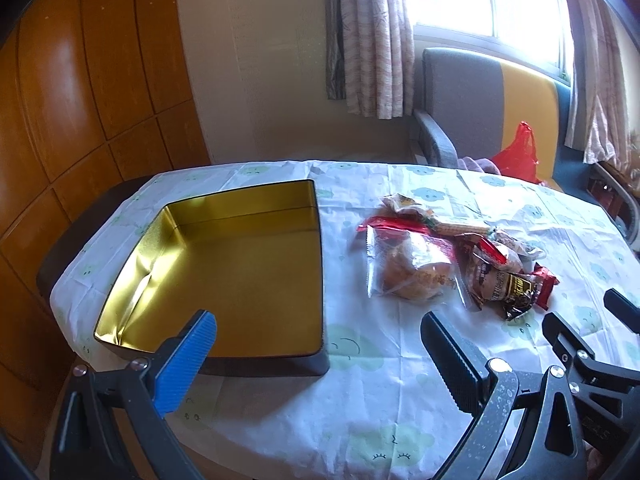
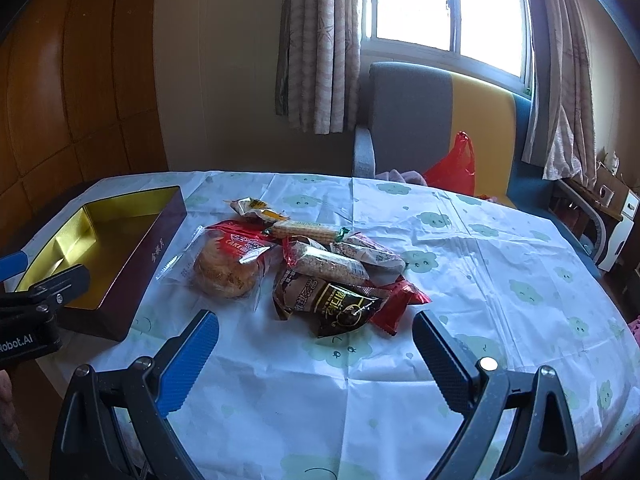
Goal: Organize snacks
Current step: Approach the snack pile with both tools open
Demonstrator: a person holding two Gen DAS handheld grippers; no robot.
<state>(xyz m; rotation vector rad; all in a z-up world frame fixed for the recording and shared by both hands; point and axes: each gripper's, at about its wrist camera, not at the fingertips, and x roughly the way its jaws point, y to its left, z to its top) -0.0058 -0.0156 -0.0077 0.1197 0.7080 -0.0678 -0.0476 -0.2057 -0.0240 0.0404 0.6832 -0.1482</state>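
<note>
Both spread wide: left gripper [image 1: 320, 344] hangs by the gold-lined tin [image 1: 248, 264], right gripper [image 2: 316, 344] empty before the snack pile [image 2: 312, 268], loose on the worktop [image 2: 500, 280] beside the tin.

Left gripper [image 1: 320, 354]: black plastic frame, one finger [image 1: 186, 364] faced with a ribbed blue pad, the other [image 1: 450, 362] a ribbed black pad, silver screws at the pivots. Right gripper [image 2: 316, 354] is built just the same, blue pad on one finger, black on the other. White lettering reading "Robot.AI" shows on the left gripper's black body in the right wrist view.
</note>
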